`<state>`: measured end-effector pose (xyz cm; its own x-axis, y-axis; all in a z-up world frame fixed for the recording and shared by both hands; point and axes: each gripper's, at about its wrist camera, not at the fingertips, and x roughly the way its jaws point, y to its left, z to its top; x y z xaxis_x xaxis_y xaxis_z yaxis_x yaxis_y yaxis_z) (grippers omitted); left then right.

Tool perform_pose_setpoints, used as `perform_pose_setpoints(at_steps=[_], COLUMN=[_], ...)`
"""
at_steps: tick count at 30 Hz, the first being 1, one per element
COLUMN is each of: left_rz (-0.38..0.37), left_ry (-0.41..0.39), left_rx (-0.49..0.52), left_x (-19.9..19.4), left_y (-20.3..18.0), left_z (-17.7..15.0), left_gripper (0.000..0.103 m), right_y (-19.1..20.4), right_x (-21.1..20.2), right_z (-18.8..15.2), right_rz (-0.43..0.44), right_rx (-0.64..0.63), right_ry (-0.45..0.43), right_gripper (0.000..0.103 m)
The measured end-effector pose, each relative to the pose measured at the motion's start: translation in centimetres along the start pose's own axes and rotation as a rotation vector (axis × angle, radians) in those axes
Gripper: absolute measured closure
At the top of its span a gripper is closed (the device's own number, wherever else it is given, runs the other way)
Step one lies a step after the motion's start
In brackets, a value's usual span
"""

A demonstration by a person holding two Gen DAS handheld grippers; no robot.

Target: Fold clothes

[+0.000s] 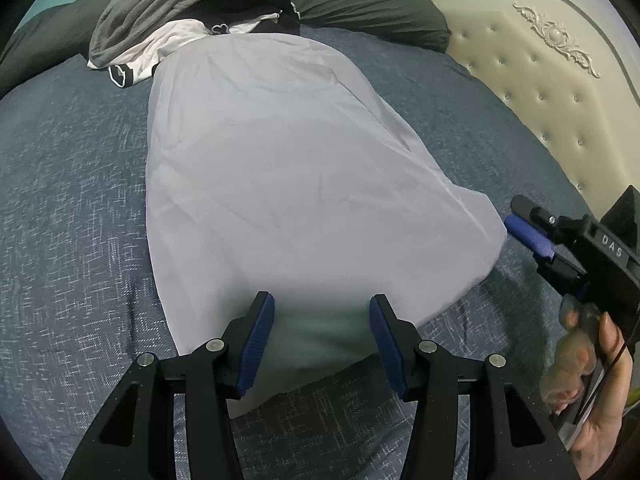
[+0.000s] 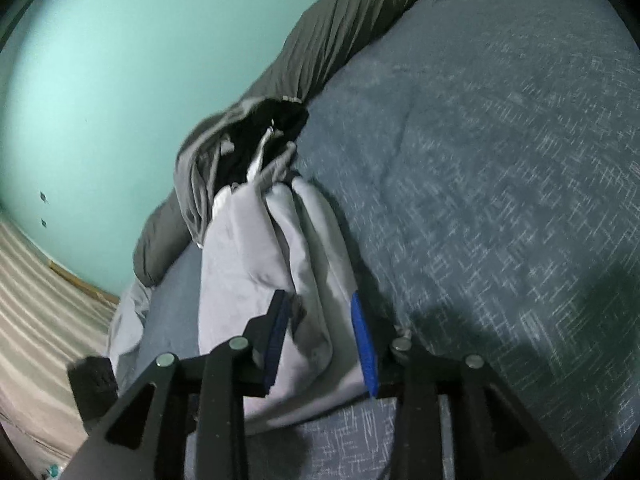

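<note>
We see the garment, pale lilac-grey, thin smooth fabric w/ soft creases, laid out flat in a long rounded shape on the bed. Its far end reaches a pile of other clothes: grey knit on top, black and white pieces under it. In the right wrist view the garment shows layered folds along its edge.

Bed cover is dark blue w/ a woven, cross-hatched pale pattern. A dark grey pillow lies along the far edge. Headboard is cream, tufted w/ buttons and a carved ornament. Wall is teal; striped floor or rug at lower left of the right wrist view.

Left tool: released, its blue ribbed pads stand apart over the near hem of the garment, fabric between them but not pinched.

Right tool: pads apart, a fold of the garment's edge between them; we can't tell if the pads still press on it. From the left wrist view the right tool sits just beside the garment's right corner, held by a hand.
</note>
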<state>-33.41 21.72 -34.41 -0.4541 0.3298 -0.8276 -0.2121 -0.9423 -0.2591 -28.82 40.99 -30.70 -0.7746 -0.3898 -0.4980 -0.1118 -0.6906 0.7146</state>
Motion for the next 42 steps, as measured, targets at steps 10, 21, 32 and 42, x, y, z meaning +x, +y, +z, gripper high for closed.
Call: perform_pose_setpoints(at_steps=[10, 21, 32, 42], left_rz=[-0.006, 0.003, 0.004, 0.017], left_ry=[-0.002, -0.005, -0.006, -0.023], left_rx=[-0.009, -0.014, -0.022, -0.031], left_x=[-0.4, -0.8, -0.7, -1.0], left_y=[0.3, 0.6, 0.8, 0.9], left_z=[0.0, -0.1, -0.1, 0.1], left_gripper=[0.049, 0.049, 0.049, 0.049], right_y=[-0.4, 3.0, 1.3, 0.6], right_x=[1.4, 2.9, 3.9, 2.3], right_z=[-0.1, -1.8, -2.3, -1.7], right_rz=[0.049, 0.009, 0.067, 0.040], right_rx=[0.031, -0.157, -0.069, -0.044], right_ry=[0.047, 0.131, 0.190, 0.140], right_gripper=[0.071, 0.077, 0.089, 0.101])
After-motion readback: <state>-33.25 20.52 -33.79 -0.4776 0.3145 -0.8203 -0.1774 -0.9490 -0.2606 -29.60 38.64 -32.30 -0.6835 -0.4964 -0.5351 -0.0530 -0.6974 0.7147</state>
